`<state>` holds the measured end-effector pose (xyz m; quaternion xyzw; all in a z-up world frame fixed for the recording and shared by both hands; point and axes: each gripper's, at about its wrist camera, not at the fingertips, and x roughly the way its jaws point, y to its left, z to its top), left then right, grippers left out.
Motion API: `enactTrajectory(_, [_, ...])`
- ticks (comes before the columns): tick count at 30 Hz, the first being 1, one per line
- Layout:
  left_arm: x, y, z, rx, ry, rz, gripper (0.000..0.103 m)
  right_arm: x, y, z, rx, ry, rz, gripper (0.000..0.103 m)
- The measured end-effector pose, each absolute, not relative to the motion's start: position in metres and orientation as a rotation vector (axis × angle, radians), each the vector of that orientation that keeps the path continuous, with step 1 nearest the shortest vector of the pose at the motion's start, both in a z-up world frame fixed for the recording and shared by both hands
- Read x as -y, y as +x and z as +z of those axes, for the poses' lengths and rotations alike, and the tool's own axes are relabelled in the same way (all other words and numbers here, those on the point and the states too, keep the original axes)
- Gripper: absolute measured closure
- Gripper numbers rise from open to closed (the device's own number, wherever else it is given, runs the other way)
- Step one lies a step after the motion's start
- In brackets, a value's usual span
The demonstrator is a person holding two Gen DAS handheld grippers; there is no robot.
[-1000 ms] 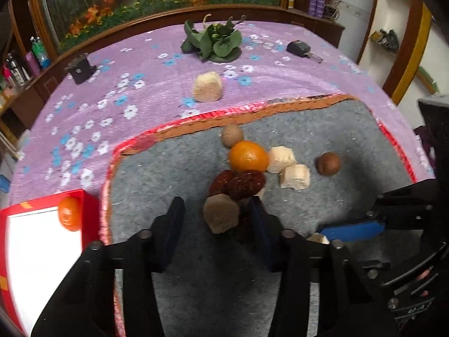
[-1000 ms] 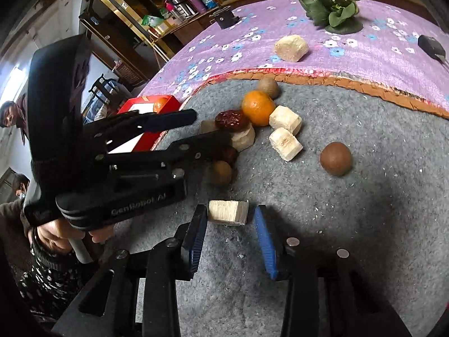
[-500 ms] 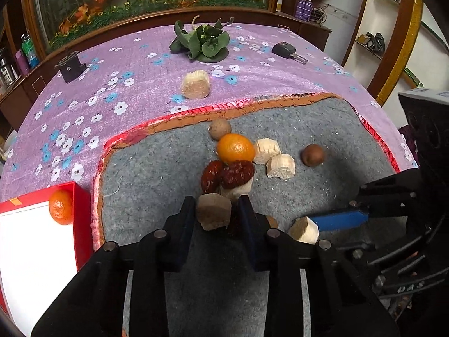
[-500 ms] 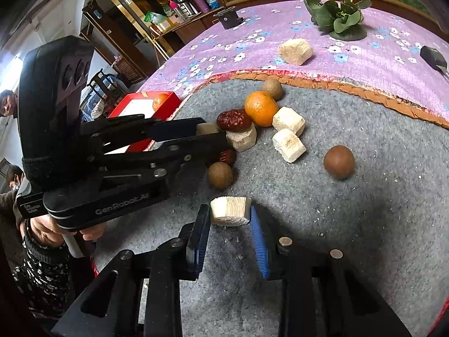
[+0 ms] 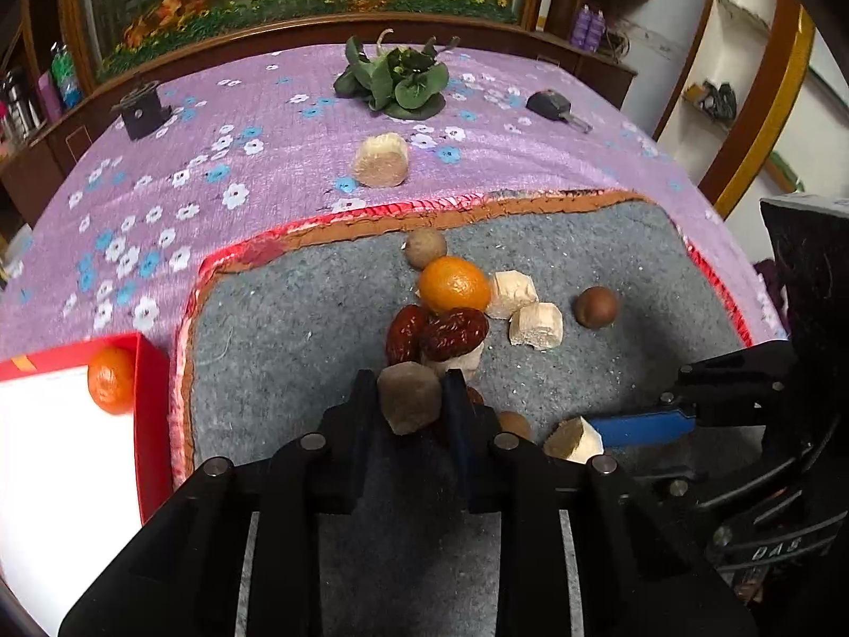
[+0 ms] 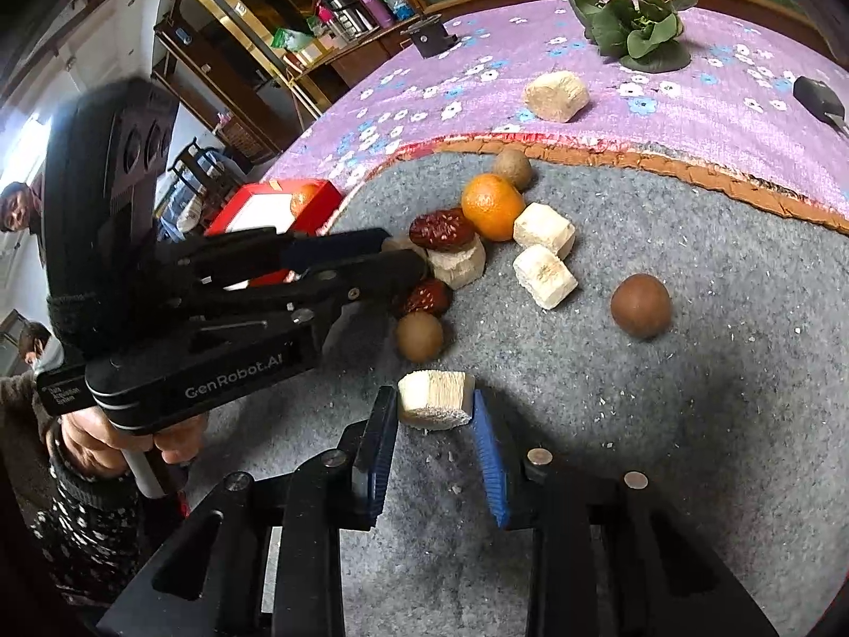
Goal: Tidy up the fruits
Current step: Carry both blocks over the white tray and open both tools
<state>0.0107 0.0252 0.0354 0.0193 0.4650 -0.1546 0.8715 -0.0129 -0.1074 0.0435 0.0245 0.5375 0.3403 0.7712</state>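
Observation:
My left gripper [image 5: 411, 398] is shut on a brownish chunk of fruit [image 5: 409, 397] just above the grey mat [image 5: 286, 318]. My right gripper [image 6: 435, 403] is shut on a pale cut piece [image 6: 436, 399] on the mat; it also shows in the left wrist view [image 5: 573, 438]. Ahead lie an orange [image 5: 453, 285], two red dates [image 5: 438, 332], two pale cubes [image 5: 525, 310], and brown round fruits [image 5: 597, 307]. A red box [image 5: 63, 424] at the left holds another orange [image 5: 110, 379].
A pale cylinder piece [image 5: 382, 160], a green plant [image 5: 395, 79], a car key [image 5: 554, 106] and a small black block [image 5: 140, 112] lie on the purple flowered cloth beyond the mat. The left gripper's body [image 6: 185, 318] crosses the right wrist view.
Both grippers have closed: the left on the brownish chunk, the right on the pale piece. The left gripper has lifted a little with its chunk.

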Motion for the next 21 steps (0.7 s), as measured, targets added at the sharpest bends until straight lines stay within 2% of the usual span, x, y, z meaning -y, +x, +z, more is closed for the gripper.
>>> enactTrajectory(10, [-0.062, -0.052, 0.072, -0.814, 0.034, -0.240, 0.081, 0.085, -0.023, 0.059, -1.082, 0.066, 0.748, 0.074])
enactTrajectory(16, [-0.130, -0.109, 0.086, -0.744, -0.015, -0.049, 0.080, 0.019, -0.038, 0.076, -1.017, 0.054, 0.844, 0.074])
enactTrajectory(21, [-0.179, -0.135, 0.071, -0.779, -0.016, 0.107, 0.080, -0.052, -0.058, 0.072, -0.999, 0.039, 0.942, 0.074])
